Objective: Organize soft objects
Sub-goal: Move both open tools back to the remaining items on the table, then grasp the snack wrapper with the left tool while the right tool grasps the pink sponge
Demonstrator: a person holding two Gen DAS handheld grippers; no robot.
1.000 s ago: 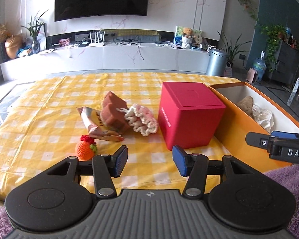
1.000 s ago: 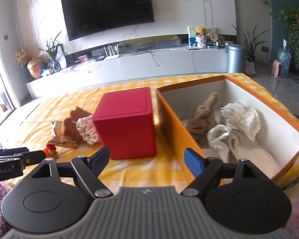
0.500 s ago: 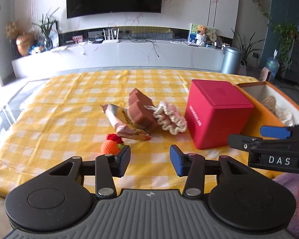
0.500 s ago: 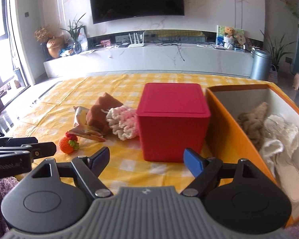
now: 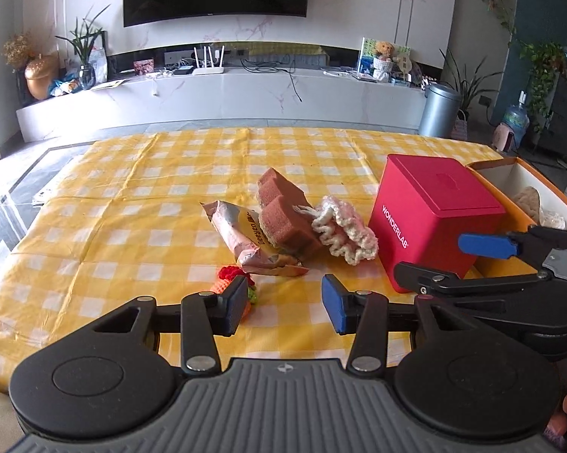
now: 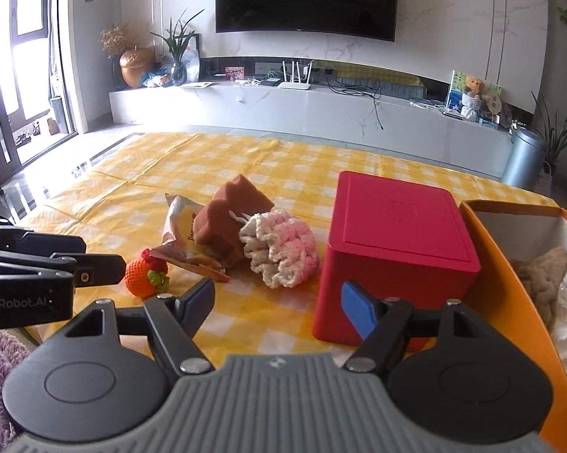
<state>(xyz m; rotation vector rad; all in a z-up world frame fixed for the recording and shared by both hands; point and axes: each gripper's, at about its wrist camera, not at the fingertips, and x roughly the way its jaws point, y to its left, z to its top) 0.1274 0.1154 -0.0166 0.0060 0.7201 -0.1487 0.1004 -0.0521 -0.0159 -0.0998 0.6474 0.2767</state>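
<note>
Tablecloth bare leftward; red box apparently touches orange bin.

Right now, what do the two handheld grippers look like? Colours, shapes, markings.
Both match: the left gripper and right gripper have black linkage fingers with silver pivot pins, blue pads, two round black discs and a grey ribbed body with a small logo. White lettering on the left one's side ends "enRobot.AI". No cables visible.
</note>
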